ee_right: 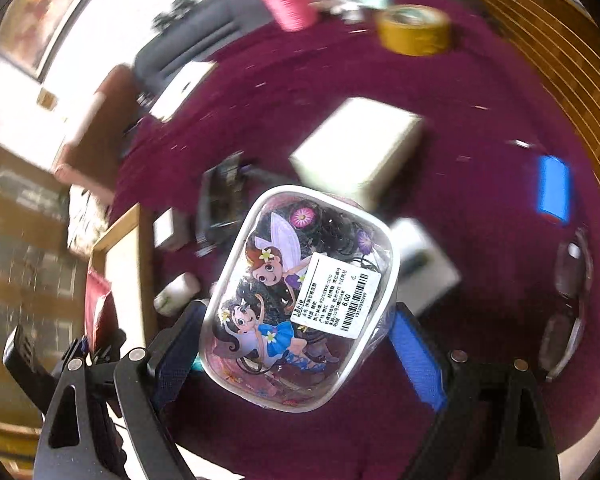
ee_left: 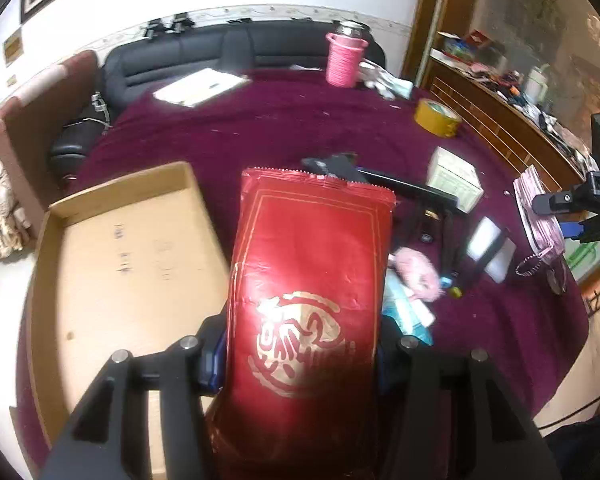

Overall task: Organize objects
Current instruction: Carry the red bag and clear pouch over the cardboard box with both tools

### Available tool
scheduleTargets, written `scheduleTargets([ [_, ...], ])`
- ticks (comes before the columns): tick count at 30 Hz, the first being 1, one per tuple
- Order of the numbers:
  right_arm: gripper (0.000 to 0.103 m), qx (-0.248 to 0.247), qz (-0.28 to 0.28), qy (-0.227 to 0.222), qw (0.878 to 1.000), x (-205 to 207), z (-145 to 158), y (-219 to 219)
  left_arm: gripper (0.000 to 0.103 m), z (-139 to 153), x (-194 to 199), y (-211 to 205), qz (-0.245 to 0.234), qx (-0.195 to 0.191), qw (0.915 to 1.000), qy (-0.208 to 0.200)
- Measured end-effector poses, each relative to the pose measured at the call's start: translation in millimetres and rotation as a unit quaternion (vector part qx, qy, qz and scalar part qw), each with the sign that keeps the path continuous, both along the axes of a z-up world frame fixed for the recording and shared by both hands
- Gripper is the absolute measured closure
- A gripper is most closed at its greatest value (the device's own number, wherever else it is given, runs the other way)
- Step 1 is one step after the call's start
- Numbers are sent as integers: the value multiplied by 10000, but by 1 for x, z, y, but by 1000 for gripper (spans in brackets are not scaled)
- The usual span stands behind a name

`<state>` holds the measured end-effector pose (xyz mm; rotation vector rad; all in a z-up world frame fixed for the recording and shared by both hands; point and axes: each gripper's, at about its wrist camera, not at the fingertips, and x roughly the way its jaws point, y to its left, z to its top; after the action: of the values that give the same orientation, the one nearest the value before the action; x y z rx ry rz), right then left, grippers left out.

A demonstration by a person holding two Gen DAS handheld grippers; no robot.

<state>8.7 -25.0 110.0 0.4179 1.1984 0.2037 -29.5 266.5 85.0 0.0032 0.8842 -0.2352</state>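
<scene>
My left gripper (ee_left: pixel 300 356) is shut on a red foil packet (ee_left: pixel 308 272) with a gold emblem, held above the maroon tablecloth just right of an open cardboard tray (ee_left: pixel 112 264). My right gripper (ee_right: pixel 296 340) is shut on a clear pouch with cartoon fairies and a price label (ee_right: pixel 300 292), held above the cloth. In the right wrist view the tray (ee_right: pixel 124 256) lies at left, with the left gripper (ee_right: pixel 80 360) and the red packet (ee_right: pixel 98 312) beside it.
On the cloth lie a pink cup (ee_left: pixel 344 60), a yellow tape roll (ee_left: pixel 436 118), a pale box (ee_left: pixel 456 180), a white booklet (ee_left: pixel 200 86), a pink fluffy item (ee_left: pixel 414 272) and black straps (ee_left: pixel 400 184). Glasses (ee_right: pixel 568 292) and a blue card (ee_right: pixel 554 188) lie at right. A black sofa (ee_left: pixel 220 52) stands behind.
</scene>
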Motion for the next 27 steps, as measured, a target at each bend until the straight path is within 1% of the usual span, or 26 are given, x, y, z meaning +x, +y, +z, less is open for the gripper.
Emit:
scheduleTargets([
  [2, 9, 11, 241, -25, 9997, 3, 3, 21, 50, 2, -4, 11, 114, -22, 9999, -16],
  [8, 9, 46, 1008, -98, 9948, 22, 9, 99, 50, 5, -18, 57, 516, 137, 9986, -22],
  [11, 9, 85, 1350, -139, 9907, 32, 10, 139, 50, 5, -22, 81, 704, 209, 9973, 38],
  [14, 9, 62, 1620, -151, 9867, 41, 10, 175, 50, 4, -22, 104, 852, 171, 9961, 134],
  [18, 9, 3, 1964, -171, 9804, 57, 10, 232, 50, 1, -13, 137, 1117, 166, 9933, 243],
  [20, 9, -73, 2129, -177, 9769, 67, 8, 259, 50, -2, -3, 149, 1251, 149, 9913, 371],
  [25, 9, -368, 2348, -52, 9713, 91, -7, 304, 50, -16, 25, 170, 1470, 77, 9875, 555],
  [27, 9, -440, 2410, 48, 9695, 102, -16, 321, 50, -23, 38, 174, 1516, 103, 9866, 599],
])
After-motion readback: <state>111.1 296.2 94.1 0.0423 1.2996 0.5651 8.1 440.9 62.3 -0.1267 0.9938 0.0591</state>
